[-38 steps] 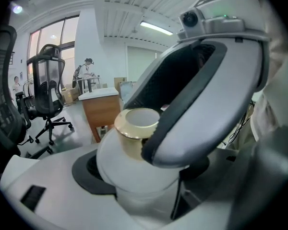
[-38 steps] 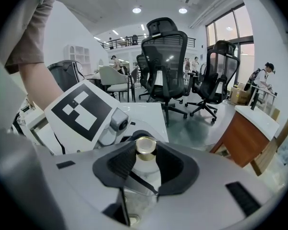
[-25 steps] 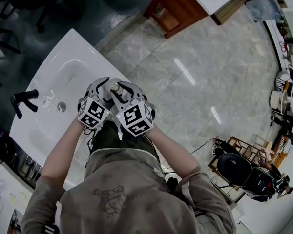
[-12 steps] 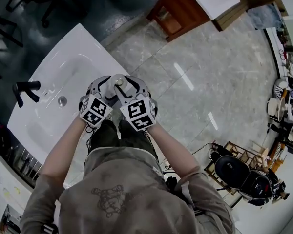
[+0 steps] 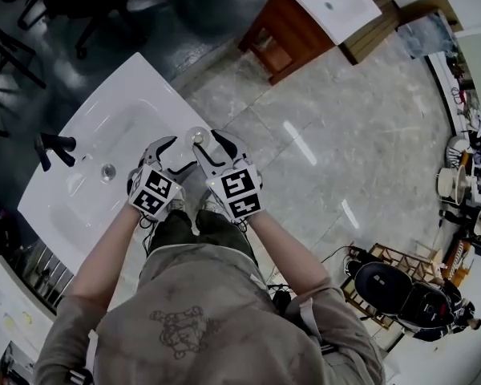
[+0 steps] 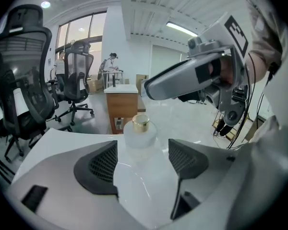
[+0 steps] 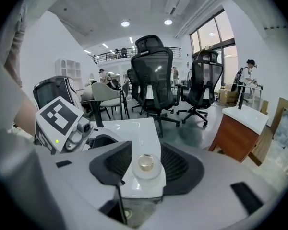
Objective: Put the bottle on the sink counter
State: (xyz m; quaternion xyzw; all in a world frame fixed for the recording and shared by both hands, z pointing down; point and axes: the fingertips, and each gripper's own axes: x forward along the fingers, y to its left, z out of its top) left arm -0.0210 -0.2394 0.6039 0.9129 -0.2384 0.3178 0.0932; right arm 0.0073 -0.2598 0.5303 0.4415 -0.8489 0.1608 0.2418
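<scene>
A frosted glass bottle (image 5: 196, 139) with a gold cap stands upright on the near right corner of the white sink counter (image 5: 104, 119). My right gripper (image 5: 209, 148) straddles it. Its jaws have just been opening, and in the right gripper view the bottle (image 7: 145, 163) stands between the dark pads (image 7: 116, 163) with a small gap on each side. My left gripper (image 5: 176, 152) is open just left of the bottle. In the left gripper view the bottle (image 6: 140, 132) stands a little beyond its fingertips (image 6: 102, 164), untouched, with the right gripper (image 6: 192, 78) above it.
A black faucet (image 5: 54, 147) and a drain (image 5: 107, 169) sit at the basin's far side. The counter's edge runs right next to the bottle, above the grey stone floor (image 5: 329, 135). A wooden cabinet (image 5: 301, 18) stands beyond, office chairs (image 7: 156, 78) behind the sink.
The right jaws have spread off the bottle. Both grippers have lifted a little and drawn apart. The bottle stays standing on the counter corner.
</scene>
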